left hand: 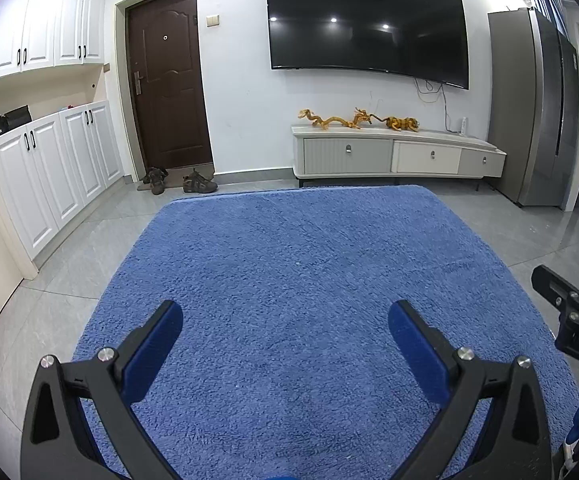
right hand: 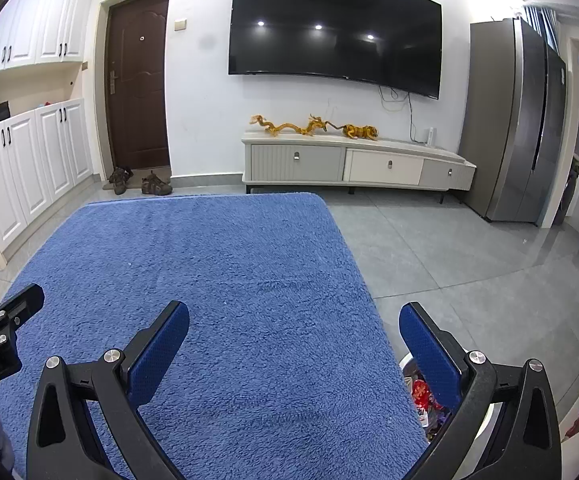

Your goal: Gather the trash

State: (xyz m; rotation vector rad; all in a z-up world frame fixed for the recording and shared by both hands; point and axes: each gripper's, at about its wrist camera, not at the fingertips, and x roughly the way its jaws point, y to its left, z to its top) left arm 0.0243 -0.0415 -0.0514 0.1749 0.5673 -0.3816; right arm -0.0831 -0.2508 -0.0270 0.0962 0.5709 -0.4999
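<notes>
Right wrist view shows crumpled wrappers (right hand: 423, 396) in a white bin (right hand: 405, 360): probably light, soft, pinchable anywhere; left gripper (left hand: 285, 332) and right gripper (right hand: 293, 332) gape empty.

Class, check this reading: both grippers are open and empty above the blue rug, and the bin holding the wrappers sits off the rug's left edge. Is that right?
One detail is wrong. The bin with the wrappers sits off the right edge of the blue rug, as the right wrist view shows. The left gripper and right gripper are indeed open and empty above it.

Left claw (left hand: 285, 314) spread wide over blue rug (left hand: 309, 248), right claw (left hand: 561, 288) at edge
</notes>
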